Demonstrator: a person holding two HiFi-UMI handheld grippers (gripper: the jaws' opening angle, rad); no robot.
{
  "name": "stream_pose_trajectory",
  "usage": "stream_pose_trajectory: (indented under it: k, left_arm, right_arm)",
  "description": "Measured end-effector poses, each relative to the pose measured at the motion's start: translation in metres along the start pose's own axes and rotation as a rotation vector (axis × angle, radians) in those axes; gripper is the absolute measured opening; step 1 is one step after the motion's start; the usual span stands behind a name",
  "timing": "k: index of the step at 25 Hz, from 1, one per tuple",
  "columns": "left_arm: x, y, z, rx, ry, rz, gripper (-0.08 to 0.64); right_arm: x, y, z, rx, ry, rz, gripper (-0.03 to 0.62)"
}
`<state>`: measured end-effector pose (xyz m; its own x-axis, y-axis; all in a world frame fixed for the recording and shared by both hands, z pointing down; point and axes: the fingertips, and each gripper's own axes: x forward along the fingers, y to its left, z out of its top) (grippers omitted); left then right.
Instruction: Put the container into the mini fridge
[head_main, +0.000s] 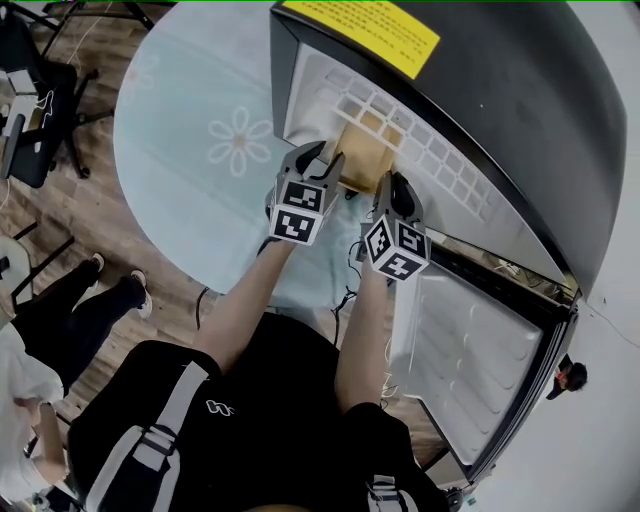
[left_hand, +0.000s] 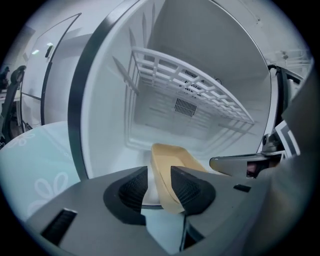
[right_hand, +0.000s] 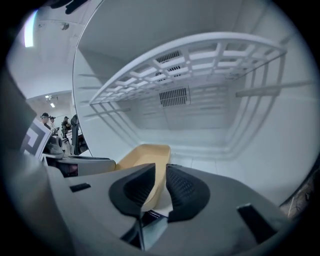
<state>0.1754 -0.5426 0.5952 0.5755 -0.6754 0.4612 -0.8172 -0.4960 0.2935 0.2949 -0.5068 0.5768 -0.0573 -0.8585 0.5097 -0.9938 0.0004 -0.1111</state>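
Head view: we see both grippers reaching into the open mini fridge (head_main: 500, 90), with the tan container (head_main: 362, 150) between them, left gripper (head_main: 324, 160) at its left edge, right gripper (head_main: 394, 188) at its right edge. Left gripper view: the container's near rim stands between the jaws, leaning on the right-hand pad with a clear gap to the other pad, so we call this gripper open, not clamping. Right gripper view: the jaws are nearly together with the container's side wall pinched between the pads, so this one grips the container. The container is inside the fridge's lower space, under the white wire shelf (left_hand: 190, 85), its far end pointing toward the vent (left_hand: 186, 106) in the back wall. We can't tell if its base rests on the fridge floor or hangs just above it. The container's inside shows only bare tan surface. The fridge cavity holds white walls, the shelf and the container. The fridge door (head_main: 470, 350) hangs open on the person's right. A round table (head_main: 190, 150) with a pale blue flower-print cover lies left of the fridge. A yellow label (head_main: 365, 25) sits on the fridge's black top.
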Motion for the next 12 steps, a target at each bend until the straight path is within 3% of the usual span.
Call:
stream_pose_trajectory:
  k: [2, 4, 6, 12]
  left_arm:
    - [-0.011, -0.001, 0.008, 0.001, -0.026, 0.009, 0.154]
    - [-0.023, -0.002, 0.015, 0.020, -0.052, 0.022, 0.062]
    - [-0.036, -0.006, 0.024, 0.035, -0.087, 0.027, 0.009]
    - [-0.079, -0.055, 0.052, 0.105, -0.203, -0.007, 0.002]
  right_arm:
    - [-0.011, 0.006, 0.006, -0.012, -0.026, 0.014, 0.072]
    - [-0.023, 0.016, 0.009, -0.024, -0.052, 0.041, 0.068]
    - [-0.036, 0.025, 0.015, -0.036, -0.087, 0.068, 0.013]
    - [-0.088, 0.036, 0.044, -0.073, -0.213, 0.137, 0.002]
